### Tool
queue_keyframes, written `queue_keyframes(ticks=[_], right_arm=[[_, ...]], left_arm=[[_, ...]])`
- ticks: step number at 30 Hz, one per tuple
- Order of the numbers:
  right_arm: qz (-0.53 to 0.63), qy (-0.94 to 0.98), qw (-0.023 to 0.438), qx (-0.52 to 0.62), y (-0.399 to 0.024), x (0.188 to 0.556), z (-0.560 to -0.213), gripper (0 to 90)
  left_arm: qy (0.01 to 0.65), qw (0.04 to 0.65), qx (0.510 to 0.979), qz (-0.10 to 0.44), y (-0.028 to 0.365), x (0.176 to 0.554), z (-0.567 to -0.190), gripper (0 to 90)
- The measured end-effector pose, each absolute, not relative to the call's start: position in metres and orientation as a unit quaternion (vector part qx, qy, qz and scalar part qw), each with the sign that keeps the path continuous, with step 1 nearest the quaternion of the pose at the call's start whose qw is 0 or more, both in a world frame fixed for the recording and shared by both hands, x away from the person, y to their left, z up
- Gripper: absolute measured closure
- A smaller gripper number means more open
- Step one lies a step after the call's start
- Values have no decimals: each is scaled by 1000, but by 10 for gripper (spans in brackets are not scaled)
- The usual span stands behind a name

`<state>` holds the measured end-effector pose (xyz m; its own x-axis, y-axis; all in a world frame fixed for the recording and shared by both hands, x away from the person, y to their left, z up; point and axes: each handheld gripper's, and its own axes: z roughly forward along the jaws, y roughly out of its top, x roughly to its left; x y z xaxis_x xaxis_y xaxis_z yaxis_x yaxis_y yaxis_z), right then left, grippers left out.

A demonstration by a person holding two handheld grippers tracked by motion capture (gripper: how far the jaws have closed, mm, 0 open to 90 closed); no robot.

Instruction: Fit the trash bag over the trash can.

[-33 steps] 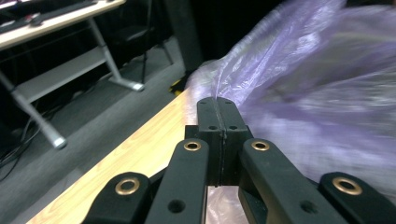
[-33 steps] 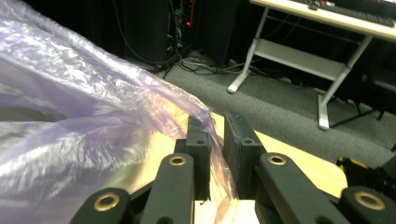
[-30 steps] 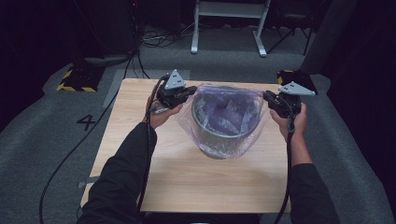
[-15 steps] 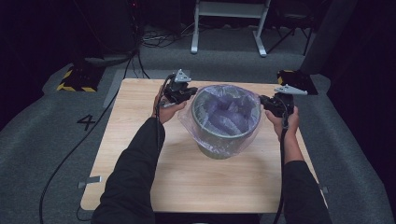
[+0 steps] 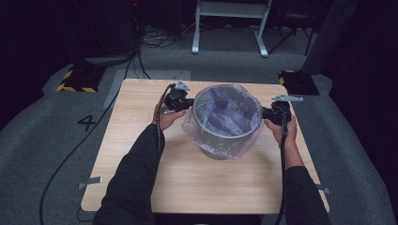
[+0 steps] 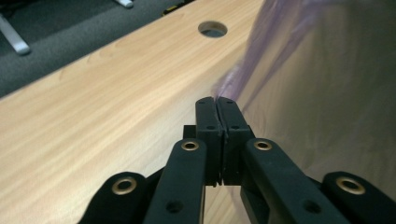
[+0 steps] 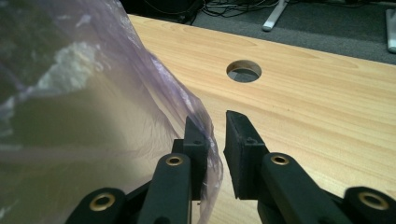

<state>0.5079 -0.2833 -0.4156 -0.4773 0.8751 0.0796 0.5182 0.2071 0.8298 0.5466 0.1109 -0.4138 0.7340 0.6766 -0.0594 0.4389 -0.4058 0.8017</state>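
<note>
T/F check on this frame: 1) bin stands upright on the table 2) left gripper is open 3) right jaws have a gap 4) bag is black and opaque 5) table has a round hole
1) The bin stands upright on the table: true.
2) The left gripper is open: false. Its jaws are pressed together, pinching the edge of the bag.
3) The right gripper has a gap between its jaws: true. They have just been opening; the film lies against one pad, not clamped.
4) The bag is black and opaque: false. It is a thin, see-through, purplish film lining the bin and folded over its rim.
5) The table has a round hole: true, as the right gripper view shows.
</note>
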Motion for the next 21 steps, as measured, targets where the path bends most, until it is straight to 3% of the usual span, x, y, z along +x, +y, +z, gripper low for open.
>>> queue_keyframes(ticks=[4, 9, 12, 16, 21], right_arm=[[438, 743, 211, 460, -288, 503, -414, 700], [432, 747, 236, 448, -292, 494, -405, 536], [431, 750, 248, 436, -298, 487, -398, 473], [425, 763, 249, 418, -309, 478, -390, 426], [432, 766, 265, 396, -320, 460, -379, 372]], left_arm=[[344, 431, 821, 147, 122, 542, -412, 772], [350, 460, 800, 162, 140, 530, -393, 467], [352, 475, 786, 181, 155, 520, -382, 360], [355, 489, 773, 195, 177, 506, -375, 255], [310, 503, 785, 185, 190, 477, -375, 196]])
